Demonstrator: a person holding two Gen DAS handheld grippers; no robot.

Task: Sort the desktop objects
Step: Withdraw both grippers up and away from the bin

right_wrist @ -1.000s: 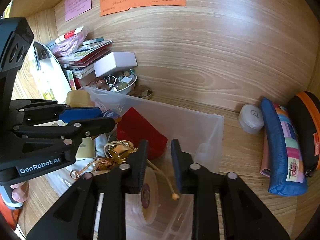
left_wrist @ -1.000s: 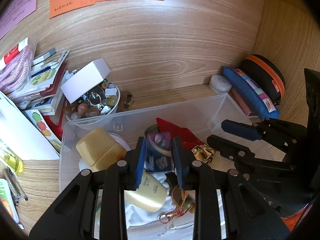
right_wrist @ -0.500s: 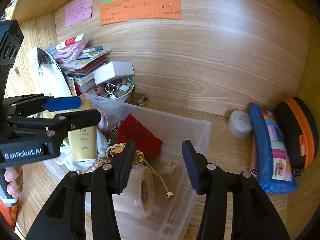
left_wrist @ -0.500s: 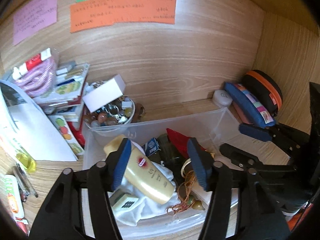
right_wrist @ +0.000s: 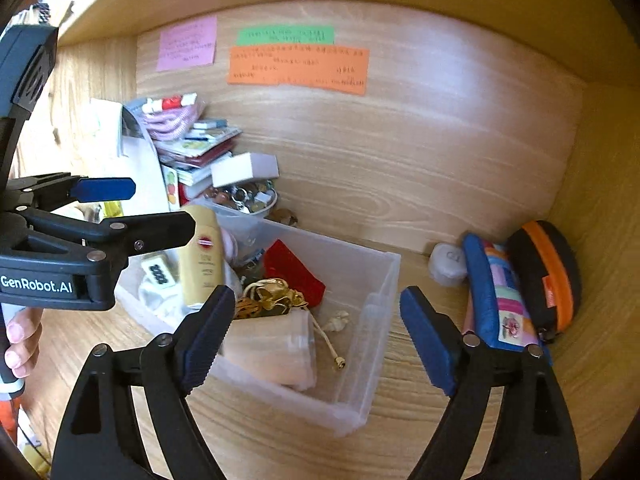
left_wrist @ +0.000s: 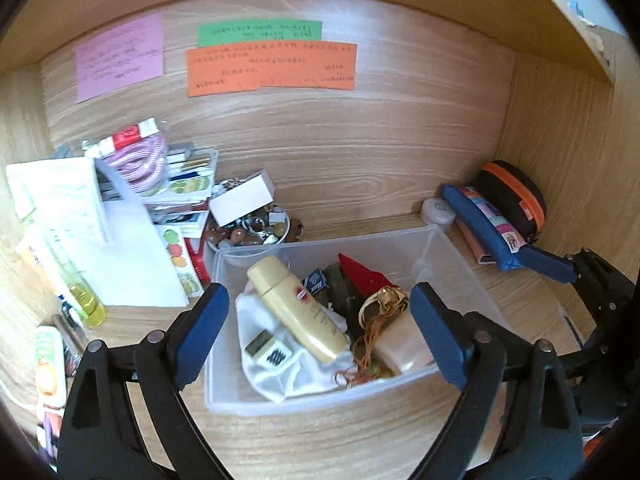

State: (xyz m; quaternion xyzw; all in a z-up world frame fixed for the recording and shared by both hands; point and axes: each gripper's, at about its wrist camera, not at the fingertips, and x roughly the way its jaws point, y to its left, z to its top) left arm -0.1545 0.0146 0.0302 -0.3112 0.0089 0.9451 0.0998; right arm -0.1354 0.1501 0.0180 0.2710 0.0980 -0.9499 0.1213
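The clear plastic storage bin [left_wrist: 436,248] sits at the centre of both views, with a yellow lotion bottle [left_wrist: 296,308] inside. Your left gripper [left_wrist: 318,336] and right gripper [right_wrist: 316,334] are opening above it, both empty. The items beneath the white cloth [left_wrist: 288,372] are hidden.

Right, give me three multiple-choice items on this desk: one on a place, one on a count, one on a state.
1. Where does the yellow bottle lie?
A. in the clear bin
B. on the book stack
C. beside the pencil case

2. How many paper notes are stuck on the back wall?
A. one
B. three
C. five

3. What is between the right gripper fingers?
A. a roll of tape
B. the red pouch
C. nothing

Answers: 1 A, it rests on white cloth inside the bin. 2 B, pink, green and orange. 3 C, its fingers are opening, gripping nothing.
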